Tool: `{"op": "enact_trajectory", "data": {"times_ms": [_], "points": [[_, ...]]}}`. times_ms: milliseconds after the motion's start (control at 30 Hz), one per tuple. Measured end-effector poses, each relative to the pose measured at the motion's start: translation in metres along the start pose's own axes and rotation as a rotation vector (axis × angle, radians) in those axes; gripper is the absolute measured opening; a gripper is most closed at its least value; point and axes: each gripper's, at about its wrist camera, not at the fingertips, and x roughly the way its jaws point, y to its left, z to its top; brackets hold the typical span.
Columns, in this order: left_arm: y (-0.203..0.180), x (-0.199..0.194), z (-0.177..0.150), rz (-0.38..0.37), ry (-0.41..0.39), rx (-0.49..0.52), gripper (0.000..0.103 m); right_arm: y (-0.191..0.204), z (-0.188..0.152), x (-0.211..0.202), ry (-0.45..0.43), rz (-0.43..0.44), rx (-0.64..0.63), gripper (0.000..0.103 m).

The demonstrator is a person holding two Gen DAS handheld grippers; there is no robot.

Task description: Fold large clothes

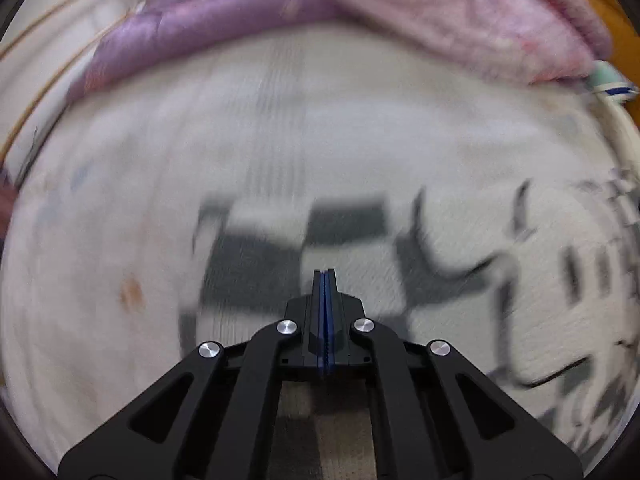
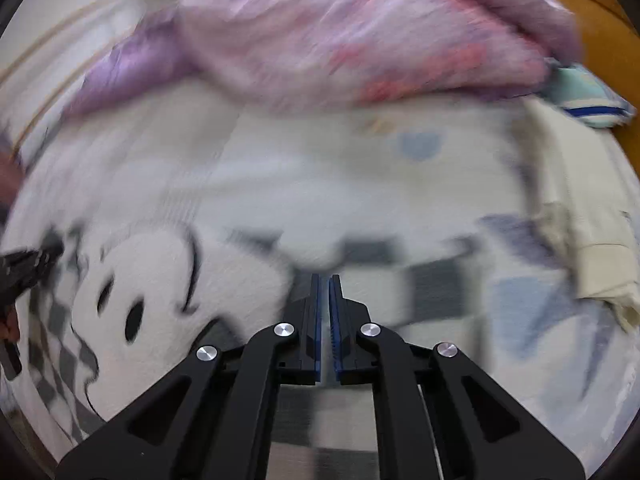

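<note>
White bedsheet [image 2: 304, 168] fills both views, blurred. One pink blanket [image 2: 360, 48] lies heaped across the upper part of each frame. One white garment [image 1: 460, 248] with grey checks and a cartoon face sits in the lower middle. The left gripper [image 1: 326, 274] is closed, nothing visible between its jaws. The right gripper [image 2: 325, 278] shows only a thin gap, holding nothing.
</note>
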Motion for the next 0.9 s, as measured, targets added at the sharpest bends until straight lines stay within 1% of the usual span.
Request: {"op": "enact_trajectory", "data": {"times_ms": [33, 67, 100, 133, 167, 233, 300, 367, 400, 433, 467, 500, 533, 567, 600, 633, 667, 700, 733, 767, 800, 833, 867, 900], "points": [[0.005, -0.003, -0.012, -0.020, -0.025, -0.047, 0.002, 0.005, -0.008, 0.017, 0.059, -0.006, 0.007, 0.005], [0.010, -0.011, -0.022, -0.043, -0.030, -0.091, 0.002, 0.002, -0.032, 0.030, 0.138, 0.007, 0.064, 0.004], [0.015, -0.020, -0.033, -0.061, -0.031, -0.123, 0.002, -0.002, -0.047, 0.024, 0.116, 0.020, 0.097, 0.002], [0.017, -0.026, -0.043, -0.063, -0.030, -0.136, 0.002, -0.006, -0.064, 0.012, 0.093, 0.024, 0.123, 0.002], [0.019, -0.033, -0.055, -0.055, -0.020, -0.139, 0.002, -0.010, -0.085, 0.001, 0.123, 0.019, 0.140, 0.000], [0.018, -0.042, -0.084, -0.010, 0.047, -0.106, 0.002, -0.017, -0.118, -0.018, 0.182, 0.003, 0.173, 0.000], [0.017, -0.050, -0.109, -0.005, 0.097, -0.096, 0.002, -0.023, -0.153, -0.030, 0.279, -0.015, 0.206, 0.001], [0.008, -0.061, -0.117, 0.011, 0.153, -0.086, 0.002, -0.025, -0.170, -0.033, 0.380, -0.056, 0.221, 0.000], [0.002, -0.066, -0.115, 0.020, 0.161, -0.070, 0.003, -0.023, -0.166, -0.039, 0.373, -0.054, 0.233, 0.006], [-0.010, -0.074, -0.105, 0.003, 0.147, -0.040, 0.002, -0.020, -0.156, -0.044, 0.355, -0.040, 0.244, 0.006], [-0.024, -0.081, -0.093, -0.045, 0.113, -0.016, 0.002, -0.012, -0.136, -0.053, 0.296, -0.005, 0.246, 0.006], [-0.034, -0.086, -0.085, -0.074, 0.090, -0.004, 0.003, -0.004, -0.117, -0.058, 0.242, 0.022, 0.238, 0.006], [-0.051, -0.089, -0.069, -0.119, 0.058, 0.006, 0.003, 0.011, -0.090, -0.058, 0.188, 0.060, 0.218, 0.006], [-0.068, -0.087, -0.056, -0.171, 0.037, -0.001, 0.003, 0.021, -0.073, -0.052, 0.176, 0.087, 0.203, 0.006], [-0.077, -0.085, -0.050, -0.194, 0.032, -0.006, 0.003, 0.035, -0.055, -0.041, 0.166, 0.124, 0.191, 0.006], [-0.093, -0.077, -0.045, -0.219, 0.047, -0.009, 0.003, 0.044, -0.047, -0.030, 0.164, 0.142, 0.187, 0.006], [-0.108, -0.066, -0.047, -0.231, 0.086, -0.008, 0.003, 0.058, -0.043, -0.015, 0.196, 0.164, 0.189, 0.006], [-0.118, -0.055, -0.055, -0.237, 0.130, -0.012, 0.001, 0.067, -0.044, 0.005, 0.261, 0.183, 0.206, 0.006], [-0.126, -0.049, -0.068, -0.226, 0.157, -0.014, 0.001, 0.072, -0.054, 0.017, 0.305, 0.183, 0.228, 0.006], [-0.130, -0.051, -0.085, -0.207, 0.136, -0.013, 0.001, 0.078, -0.069, 0.016, 0.308, 0.177, 0.236, 0.006], [-0.131, -0.056, -0.096, -0.205, 0.126, -0.012, 0.001, 0.082, -0.086, 0.016, 0.345, 0.175, 0.226, 0.006], [-0.131, -0.058, -0.111, -0.212, 0.163, -0.019, 0.001, 0.086, -0.105, 0.020, 0.411, 0.172, 0.219, 0.004], [-0.129, -0.059, -0.121, -0.220, 0.197, -0.036, 0.001, 0.087, -0.131, 0.018, 0.453, 0.159, 0.223, 0.001], [-0.126, -0.059, -0.131, -0.228, 0.229, -0.057, 0.001, 0.086, -0.145, 0.007, 0.416, 0.125, 0.225, 0.001]]}}
